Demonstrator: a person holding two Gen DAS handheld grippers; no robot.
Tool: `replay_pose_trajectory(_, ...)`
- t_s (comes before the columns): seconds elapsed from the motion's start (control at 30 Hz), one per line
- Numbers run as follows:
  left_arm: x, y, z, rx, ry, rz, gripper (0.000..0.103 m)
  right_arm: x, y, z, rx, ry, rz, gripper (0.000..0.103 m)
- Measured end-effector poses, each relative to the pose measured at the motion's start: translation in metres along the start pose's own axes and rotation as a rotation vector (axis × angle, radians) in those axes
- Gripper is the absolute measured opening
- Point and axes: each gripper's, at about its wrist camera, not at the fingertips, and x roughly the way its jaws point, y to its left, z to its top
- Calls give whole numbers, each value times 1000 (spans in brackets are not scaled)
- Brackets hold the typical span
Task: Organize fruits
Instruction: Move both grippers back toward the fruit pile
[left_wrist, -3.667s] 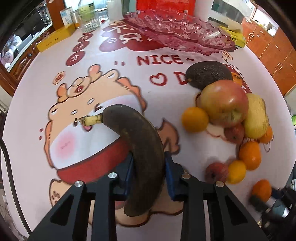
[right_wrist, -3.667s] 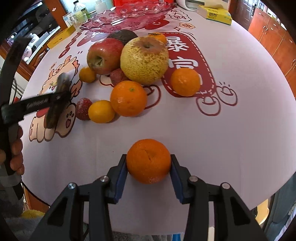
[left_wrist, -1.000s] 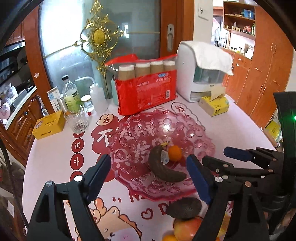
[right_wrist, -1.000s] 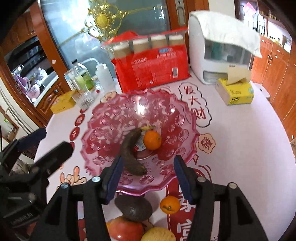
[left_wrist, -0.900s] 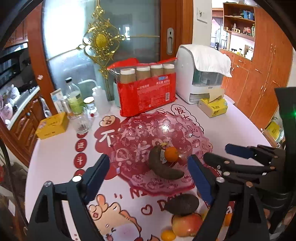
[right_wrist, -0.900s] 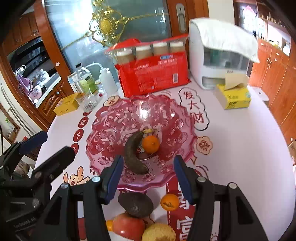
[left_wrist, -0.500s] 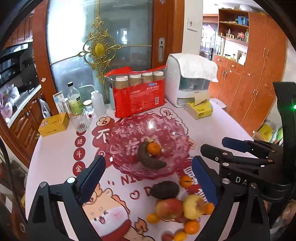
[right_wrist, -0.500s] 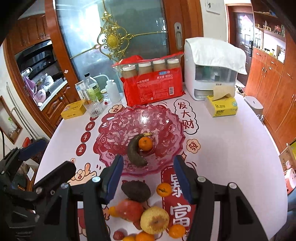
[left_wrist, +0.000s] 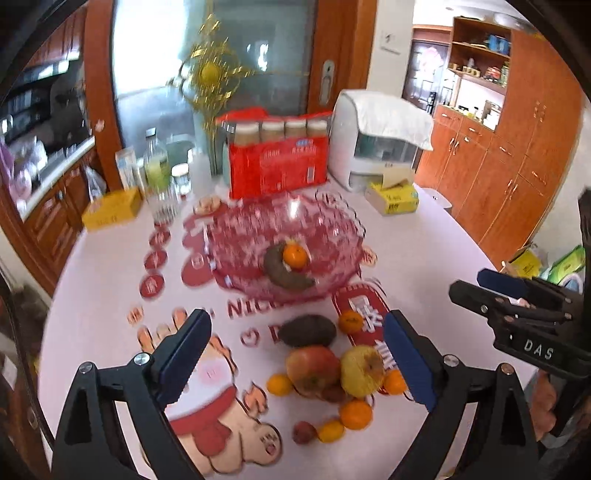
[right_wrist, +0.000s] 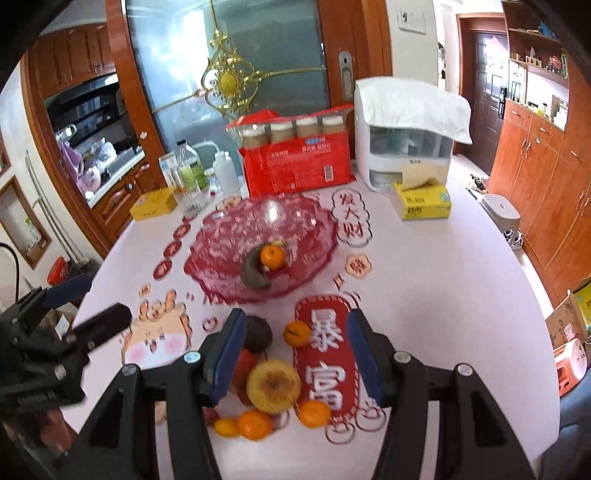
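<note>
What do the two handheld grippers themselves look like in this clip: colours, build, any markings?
Both are black angular frames with silver screws and blue pads on the inner finger faces. From the left camera, the left gripper fills the foreground; the right gripper beside it bears white lettering "DAS". The right gripper looks alike.

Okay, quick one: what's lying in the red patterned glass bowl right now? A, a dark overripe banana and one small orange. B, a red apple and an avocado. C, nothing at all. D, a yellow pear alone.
A: the red patterned glass bowl holds a dark overripe banana with one small orange against it; the other fruit lies on the table.
</note>
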Motion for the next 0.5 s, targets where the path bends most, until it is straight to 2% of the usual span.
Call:
replay_pose_trajectory(0.2, 19, -1, -27, -18, 59, 27, 93, 14, -13, -30, -56, 54, 9, 57)
replay_pose_trajectory(0.37, 41, -7, -49, 3, 139, 91, 93, 31, -20, -50, -85, 118, 98, 57)
replay_pose_trajectory(0.5, 54, -7, -60, -17, 195, 113, 93, 43, -20, -60, -111, 144, 149, 57)
